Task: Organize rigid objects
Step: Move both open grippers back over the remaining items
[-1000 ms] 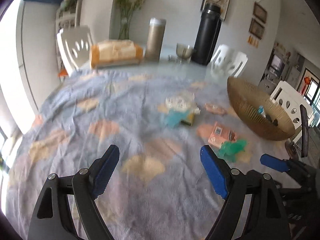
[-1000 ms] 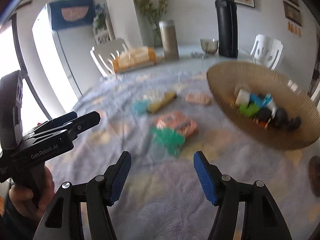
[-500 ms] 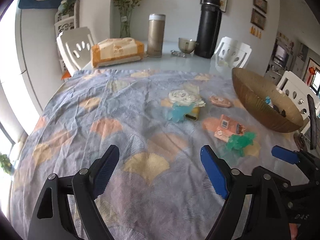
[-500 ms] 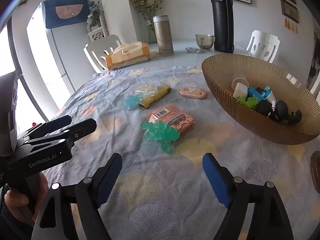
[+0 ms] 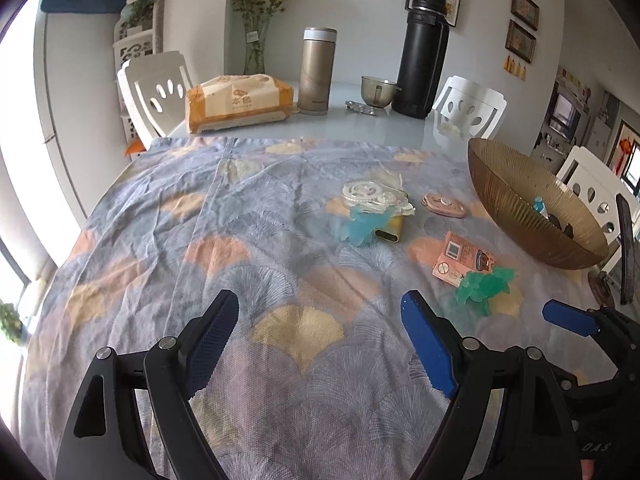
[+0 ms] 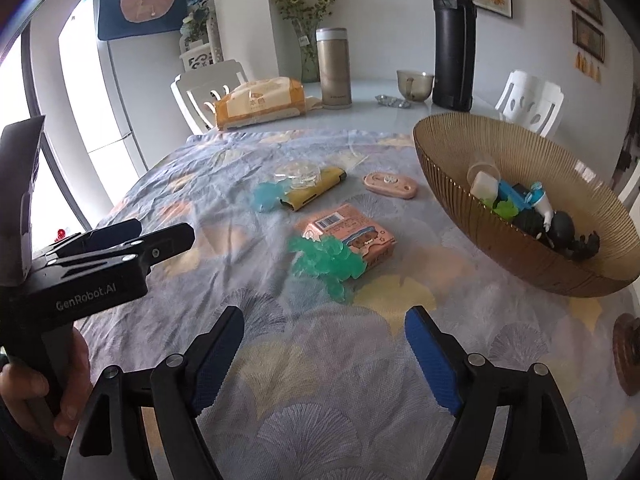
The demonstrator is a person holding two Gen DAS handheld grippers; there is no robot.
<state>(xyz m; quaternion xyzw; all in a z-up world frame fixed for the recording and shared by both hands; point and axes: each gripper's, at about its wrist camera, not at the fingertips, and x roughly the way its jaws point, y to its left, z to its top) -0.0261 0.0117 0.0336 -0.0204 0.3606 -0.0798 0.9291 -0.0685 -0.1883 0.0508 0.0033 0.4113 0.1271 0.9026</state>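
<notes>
**Five loose items listed ahead of two empty grippers**

Left wrist view. One left gripper (image 5: 320, 320) is recorded with its jaws standing wide apart and nothing between them, held above bare tablecloth (image 5: 168, 240). Well ahead and slightly right of it, one cluster is noted: one clear round plastic piece (image 5: 366, 194) lying on one yellow flat case (image 5: 390, 230), with one pale blue jelly-like toy (image 5: 362, 228) touching the case's near left side. One pink oval piece (image 5: 444, 205) lies further right, apart from the cluster. Nearer, ahead and to the right, one pink carton (image 5: 462, 258) is seen with one green jelly-like toy (image 5: 484, 286) touching its near edge. One ribbed amber bowl (image 5: 520, 204) stands far right.

Right wrist view. One right gripper (image 6: 324, 340) is likewise recorded with jaws parted and empty. The green toy (image 6: 326, 260) lies straight ahead, near, against the carton (image 6: 352, 228); the yellow case (image 6: 316, 194) and blue toy (image 6: 266, 196) lie further ahead, left; the oval piece (image 6: 390, 185) ahead, right. The bowl (image 6: 448, 168), to the right, holds several small things, too crowded to be counted.

Handling, as judged: the carton is taken to be light and stiff, best clamped across its short sides. The case and oval piece appear hard, smooth and possibly slippery; a grip across the narrow width is advised. The clear piece looks brittle. The toys look soft and yielding.
</notes>
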